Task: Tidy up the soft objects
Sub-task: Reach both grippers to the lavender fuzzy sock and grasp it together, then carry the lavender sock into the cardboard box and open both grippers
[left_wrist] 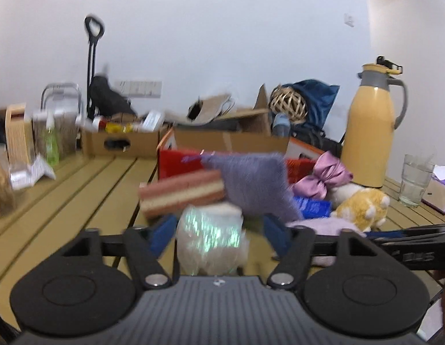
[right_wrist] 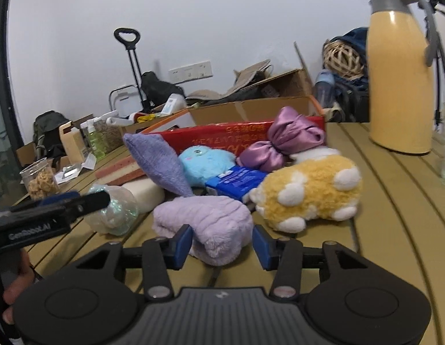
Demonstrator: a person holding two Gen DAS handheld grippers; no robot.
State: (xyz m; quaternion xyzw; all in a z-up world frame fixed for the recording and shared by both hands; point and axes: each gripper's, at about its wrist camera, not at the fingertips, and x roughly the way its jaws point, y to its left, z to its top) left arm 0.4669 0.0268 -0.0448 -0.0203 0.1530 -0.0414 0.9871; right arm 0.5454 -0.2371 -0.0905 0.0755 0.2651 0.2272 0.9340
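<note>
1. Nearest, our right gripper (right_wrist: 221,246) has its fingers spread on either side of the folded lilac towel (right_wrist: 203,224), not yet pinching.
2. Our left gripper (left_wrist: 219,234) is likewise spread around the iridescent wrapped bundle (left_wrist: 209,240) (left view blurred; contact unclear).
3. We judge a good grasp needs closing low, mid-fold, so the layers lift together.
4. Beyond: yellow plush (right_wrist: 308,192), blue plush (right_wrist: 205,164), purple cloth (right_wrist: 159,161), satin bow (right_wrist: 282,141).
5. Farthest: red box (right_wrist: 222,136), thermos (right_wrist: 400,72).
</note>
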